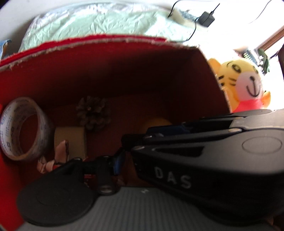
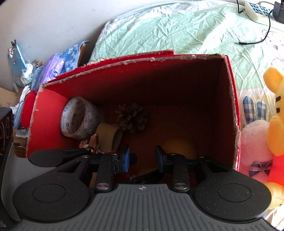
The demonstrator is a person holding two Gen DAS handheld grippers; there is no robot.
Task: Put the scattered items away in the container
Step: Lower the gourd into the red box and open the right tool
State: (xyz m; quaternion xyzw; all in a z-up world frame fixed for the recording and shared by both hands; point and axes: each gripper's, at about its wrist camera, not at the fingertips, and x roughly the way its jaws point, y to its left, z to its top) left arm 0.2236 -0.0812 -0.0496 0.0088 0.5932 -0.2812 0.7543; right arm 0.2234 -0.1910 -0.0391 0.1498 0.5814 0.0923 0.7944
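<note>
A red cardboard box [image 2: 142, 80] stands open on the bed, also seen as the box [image 1: 106, 71]. Inside lie a clear tape roll [image 2: 79, 120] [image 1: 23, 129], a pine cone [image 2: 132, 117] [image 1: 93, 112], a brown tape roll [image 2: 108, 135] [image 1: 70, 140], a small toy figure [image 2: 90, 142] [image 1: 53, 160] and a yellow round thing [image 2: 177, 145] [image 1: 158, 122]. My right gripper [image 2: 142, 158] hangs open inside the box mouth, nothing between its fingers. From the side it [image 1: 142, 135] crosses the left wrist view. My left gripper [image 1: 140, 158] sits just beneath; its left finger [image 1: 117, 160] stands wide, the other is hidden.
A yellow tiger plush [image 1: 239, 83] [image 2: 276, 124] and a white plush [image 2: 255, 142] lean against the box's right wall. A green sheet [image 2: 177, 26] lies behind, with a power strip [image 2: 255, 8], a charger [image 1: 206, 18] and cables. Bags and packets [image 2: 44, 67] pile up at the left.
</note>
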